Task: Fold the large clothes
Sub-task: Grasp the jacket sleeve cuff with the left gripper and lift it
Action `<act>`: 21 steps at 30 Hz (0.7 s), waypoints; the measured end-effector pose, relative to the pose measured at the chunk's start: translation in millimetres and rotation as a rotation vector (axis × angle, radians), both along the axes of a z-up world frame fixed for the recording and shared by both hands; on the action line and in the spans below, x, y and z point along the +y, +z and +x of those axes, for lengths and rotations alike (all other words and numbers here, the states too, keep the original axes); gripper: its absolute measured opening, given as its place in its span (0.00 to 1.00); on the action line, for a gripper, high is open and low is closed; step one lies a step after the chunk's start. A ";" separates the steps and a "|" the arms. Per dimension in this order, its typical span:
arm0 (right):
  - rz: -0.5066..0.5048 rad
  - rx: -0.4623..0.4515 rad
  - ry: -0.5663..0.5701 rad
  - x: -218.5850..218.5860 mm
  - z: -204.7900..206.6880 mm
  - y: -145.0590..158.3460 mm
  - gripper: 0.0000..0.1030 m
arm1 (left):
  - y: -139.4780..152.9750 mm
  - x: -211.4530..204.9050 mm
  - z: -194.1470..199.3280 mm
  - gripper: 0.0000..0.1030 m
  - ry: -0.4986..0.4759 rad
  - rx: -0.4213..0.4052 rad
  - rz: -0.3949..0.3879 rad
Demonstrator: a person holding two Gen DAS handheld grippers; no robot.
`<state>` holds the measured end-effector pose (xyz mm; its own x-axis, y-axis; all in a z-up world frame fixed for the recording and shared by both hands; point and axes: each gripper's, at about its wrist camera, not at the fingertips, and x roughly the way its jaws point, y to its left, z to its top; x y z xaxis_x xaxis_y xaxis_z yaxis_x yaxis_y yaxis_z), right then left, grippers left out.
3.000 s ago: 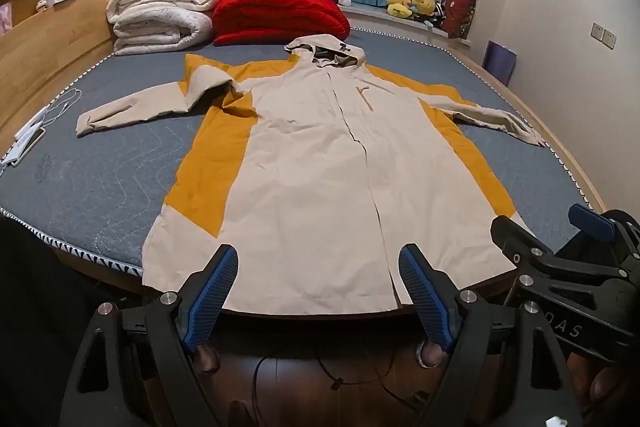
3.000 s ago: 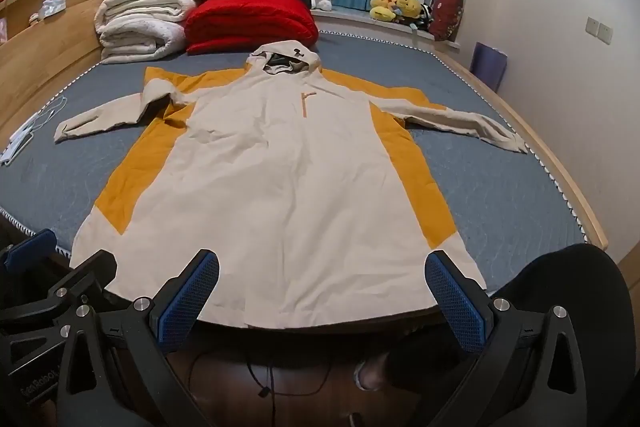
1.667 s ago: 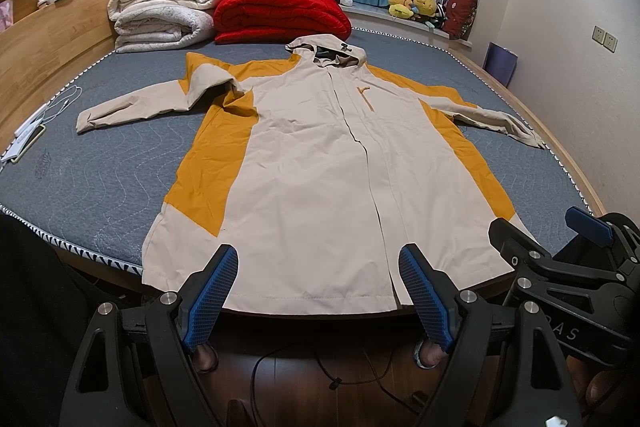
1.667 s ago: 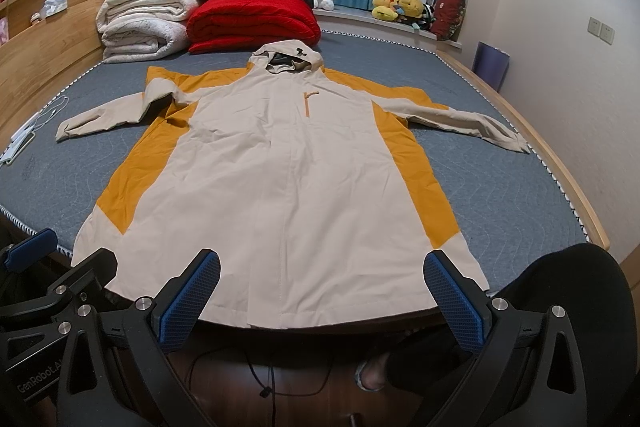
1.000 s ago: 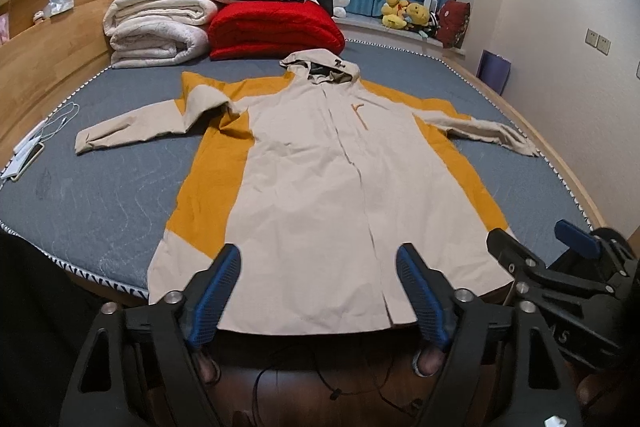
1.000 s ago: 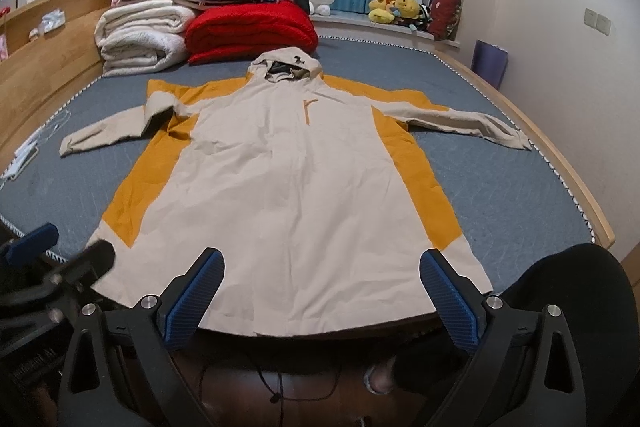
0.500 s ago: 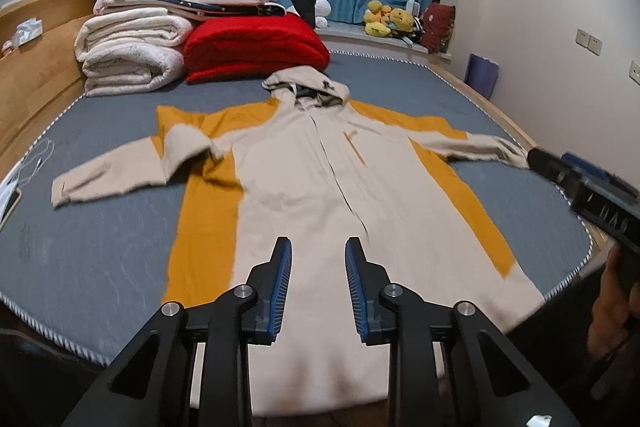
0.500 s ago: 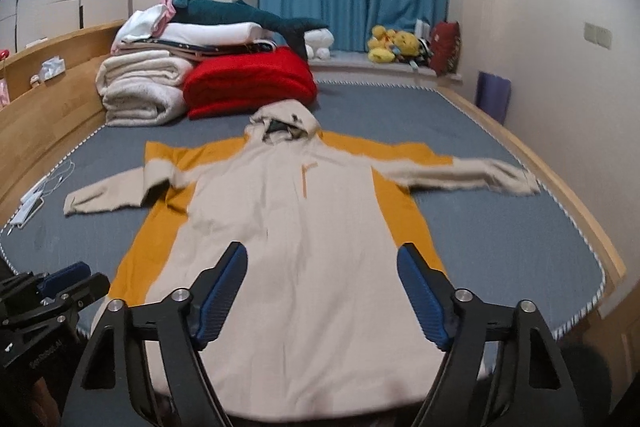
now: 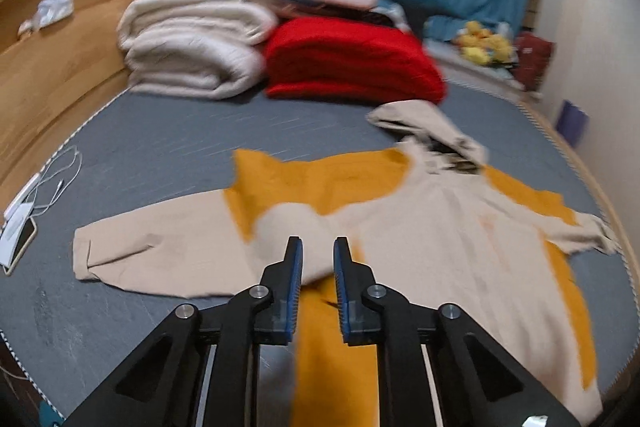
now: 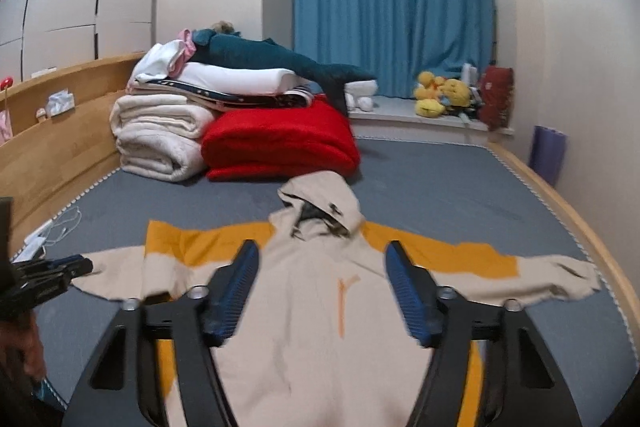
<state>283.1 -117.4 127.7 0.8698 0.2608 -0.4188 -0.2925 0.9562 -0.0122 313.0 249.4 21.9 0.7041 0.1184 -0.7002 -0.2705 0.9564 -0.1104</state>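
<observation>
Your left gripper (image 9: 316, 269) is closing on nothing, jaws narrowing above the coat (image 9: 440, 247) lying flat on the bed (image 9: 160, 147). Your right gripper (image 10: 320, 291) is closing too, empty. You are approaching the sleeves: the next move calls for pinching the left sleeve (image 9: 160, 247) at ten o'clock.

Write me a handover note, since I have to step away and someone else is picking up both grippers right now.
Left gripper: jaws closing, a narrow gap left, nothing between them; it hangs over the coat's left sleeve.
Right gripper: jaws closing but wide apart, empty, above the chest.
The beige and orange hooded coat lies flat, front up, on the grey bed, both sleeves spread out, hood toward the red blanket.
Done: coat laid out.
Left: every fold; probably sleeves in first, then the body.
</observation>
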 end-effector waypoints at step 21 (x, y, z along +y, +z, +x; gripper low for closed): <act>-0.061 0.165 0.057 29.1 110.0 -80.2 0.53 | -159.0 261.7 -32.8 0.37 0.616 0.236 -0.377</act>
<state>393.1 -88.3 47.5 0.7723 0.2770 -0.5716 -0.3489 0.9370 -0.0172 280.2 511.0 -137.1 0.4148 0.1645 -0.8949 -0.8002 0.5341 -0.2727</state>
